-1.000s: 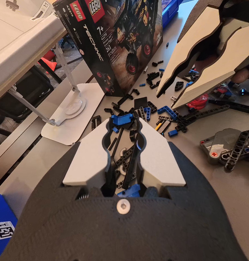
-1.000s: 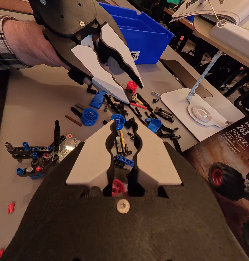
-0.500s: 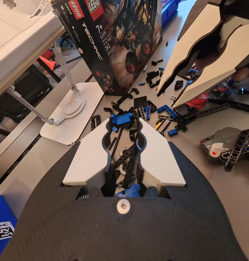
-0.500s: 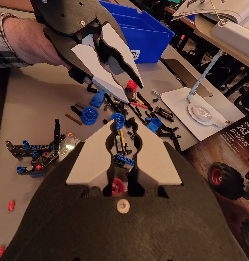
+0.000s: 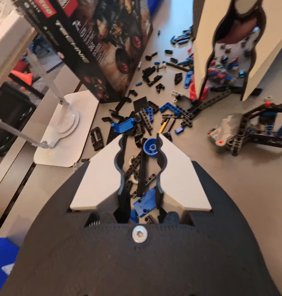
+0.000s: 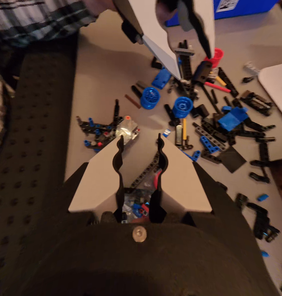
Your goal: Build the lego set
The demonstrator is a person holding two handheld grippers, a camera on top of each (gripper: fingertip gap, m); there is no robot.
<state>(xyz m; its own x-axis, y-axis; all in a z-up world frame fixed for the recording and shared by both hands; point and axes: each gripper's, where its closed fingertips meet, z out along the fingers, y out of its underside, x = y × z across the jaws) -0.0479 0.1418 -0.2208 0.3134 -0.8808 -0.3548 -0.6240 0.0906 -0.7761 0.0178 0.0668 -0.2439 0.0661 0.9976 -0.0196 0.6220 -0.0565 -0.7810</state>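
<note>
Both gripper views were blurred by motion. The left gripper (image 5: 140, 137) was seen held over the scattered lego pieces (image 5: 142, 121) on the grey table (image 5: 233, 184), its fingers spread to a moderate gap, with nothing held between them. Through that gap a blue wheel hub (image 5: 150, 148), several black beams and a blue panel (image 5: 145, 202) were seen lying on the table. A blue curved piece (image 5: 123, 125) was noted just beyond the fingertips, among black parts.

The right gripper (image 6: 140, 137) was likewise seen with its fingers parted and nothing gripped; only bare table, a long black beam (image 6: 147, 170) and a clear bag of small parts (image 6: 137, 206) showed through the gap. In the left wrist view the right gripper's fingers (image 5: 201, 48) hung over a red piece and the long black beam.

The partly built assembly (image 6: 105, 129), black beams with blue pins around a grey block, was recorded lying on the table, just beyond the right gripper's left fingertip. Two blue wheel hubs (image 6: 150, 97) lay between it and the main pile. The set's box (image 5: 95, 44) stood upright at the far side of the pile, beside a white stand base (image 5: 63, 133). A blue bin (image 6: 242, 8) was seen at the table's other end, and a plaid sleeve (image 6: 33, 20) behind the left gripper.
</note>
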